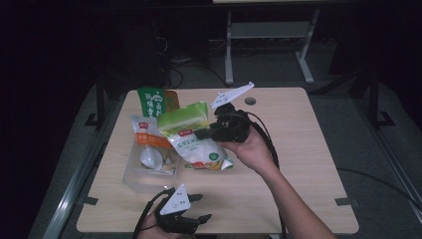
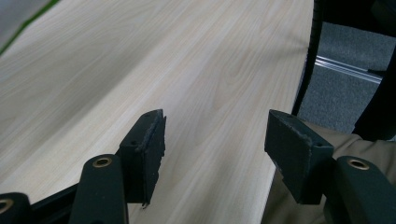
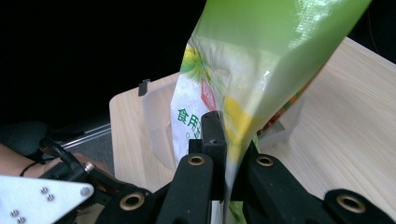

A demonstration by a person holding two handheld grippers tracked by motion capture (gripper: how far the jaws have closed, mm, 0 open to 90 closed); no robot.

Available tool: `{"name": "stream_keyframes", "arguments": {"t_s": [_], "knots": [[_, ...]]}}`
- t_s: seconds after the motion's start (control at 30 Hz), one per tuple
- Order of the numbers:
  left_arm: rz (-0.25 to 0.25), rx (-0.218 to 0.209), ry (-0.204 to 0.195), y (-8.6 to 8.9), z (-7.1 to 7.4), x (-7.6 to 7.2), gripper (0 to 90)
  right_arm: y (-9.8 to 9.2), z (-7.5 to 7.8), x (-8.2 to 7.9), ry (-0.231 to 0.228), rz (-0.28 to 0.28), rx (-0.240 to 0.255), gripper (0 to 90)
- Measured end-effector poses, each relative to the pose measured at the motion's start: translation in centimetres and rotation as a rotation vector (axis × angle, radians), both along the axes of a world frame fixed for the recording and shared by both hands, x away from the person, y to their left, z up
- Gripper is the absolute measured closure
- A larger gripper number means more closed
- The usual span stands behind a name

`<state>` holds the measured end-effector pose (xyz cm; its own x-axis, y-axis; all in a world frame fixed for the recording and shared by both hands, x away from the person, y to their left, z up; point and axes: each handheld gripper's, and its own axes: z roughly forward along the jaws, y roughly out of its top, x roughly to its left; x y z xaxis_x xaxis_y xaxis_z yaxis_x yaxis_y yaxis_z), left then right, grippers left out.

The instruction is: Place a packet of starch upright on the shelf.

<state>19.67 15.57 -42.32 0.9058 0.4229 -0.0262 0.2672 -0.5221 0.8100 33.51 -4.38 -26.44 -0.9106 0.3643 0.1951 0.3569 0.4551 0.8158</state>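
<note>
One floppy, slippery green bag (image 1: 196, 135) pinched at its edge by right tongs (image 1: 201, 133) above the clear bin (image 1: 130, 175) near tabletop's left edge, sagging; left tongs (image 1: 199, 207) apart, empty.

Print on green-topped bag (image 1: 196, 137) too small to read; clear box (image 1: 134, 177) partly hidden behind it.

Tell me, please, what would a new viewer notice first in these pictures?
The eye goes first to the green and white bag, which the right gripper pinches by its edge and holds above the middle of the table. Beside it stands a clear plastic bin with smaller packets, and the left gripper waits open at the near edge.
</note>
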Motion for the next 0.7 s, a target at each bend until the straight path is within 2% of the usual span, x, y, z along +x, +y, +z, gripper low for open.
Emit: {"name": "stream_keyframes", "arguments": {"t_s": [0.3, 0.5, 0.7], "knots": [[-0.006, 0.010, -0.009, 0.0, 0.0, -0.1, 37.2, 2.2, 0.8, 0.4, -0.007, 0.032, 0.006, 90.0], [-0.006, 0.000, -0.006, -0.1, 0.0, -0.1, 37.5, 4.4, 1.0, 0.7, -0.017, 0.067, -0.002, 90.0], [-0.014, 0.003, -0.009, -0.2, 0.0, -0.2, 37.5, 6.7, 1.1, 0.9, -0.008, 0.093, 0.008, 90.0]]}}
